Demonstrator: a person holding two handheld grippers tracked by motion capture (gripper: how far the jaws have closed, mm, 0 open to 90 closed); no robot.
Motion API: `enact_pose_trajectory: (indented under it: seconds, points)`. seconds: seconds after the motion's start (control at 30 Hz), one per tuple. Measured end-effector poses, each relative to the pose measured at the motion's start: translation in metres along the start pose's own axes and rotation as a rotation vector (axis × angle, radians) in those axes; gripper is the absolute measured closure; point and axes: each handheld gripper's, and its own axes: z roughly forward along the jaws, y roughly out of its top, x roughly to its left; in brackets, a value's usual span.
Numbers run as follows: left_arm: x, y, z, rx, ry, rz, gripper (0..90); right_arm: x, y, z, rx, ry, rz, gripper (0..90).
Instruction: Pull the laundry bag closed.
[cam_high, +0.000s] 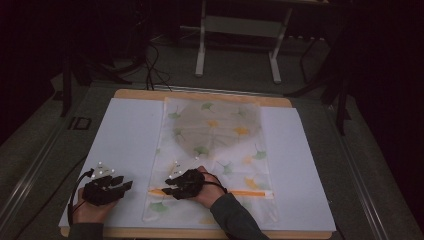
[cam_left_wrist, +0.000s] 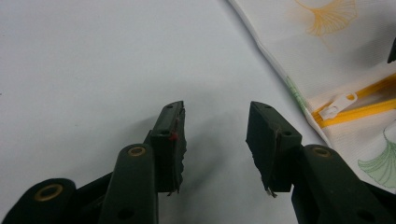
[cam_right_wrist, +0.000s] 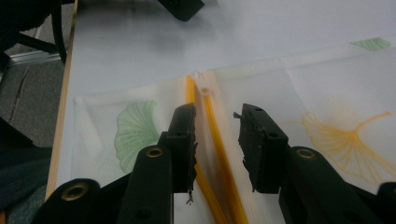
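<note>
A white mesh laundry bag (cam_high: 212, 155) printed with ginkgo leaves is laid flat on the white sheet (cam_high: 125, 140) covering the table, its yellow zipper (cam_right_wrist: 205, 140) running across the near end with the white pull (cam_left_wrist: 337, 104) parked at the bag's left edge. The left gripper (cam_left_wrist: 215, 135) is held just left of the bag over bare sheet, jaws spread wide with nothing between them. The right gripper (cam_right_wrist: 217, 135) is positioned right over the zipper line, jaws parted either side of it and nothing pinched.

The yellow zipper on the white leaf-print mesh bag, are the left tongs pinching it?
No, the left tongs hang open over the bare white table cover, with the yellow zipper off to one side.
</note>
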Motion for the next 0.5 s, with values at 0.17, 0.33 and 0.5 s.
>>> enact_pose_trajectory:
  seconds: [0.17, 0.33, 0.5]
  points:
    - [0.000, 0.000, 0.000, 0.001, 0.001, 0.000, 56.8, 0.001, 0.004, 0.006, -0.015, 0.010, -0.012, 68.0]
    - [0.001, 0.000, 0.000, -0.001, 0.001, -0.002, 56.8, 0.002, 0.009, 0.012, -0.012, 0.025, -0.024, 70.1]
    - [0.001, -0.001, -0.001, -0.002, 0.001, -0.004, 56.8, 0.003, 0.015, 0.018, -0.008, 0.034, -0.022, 70.8]
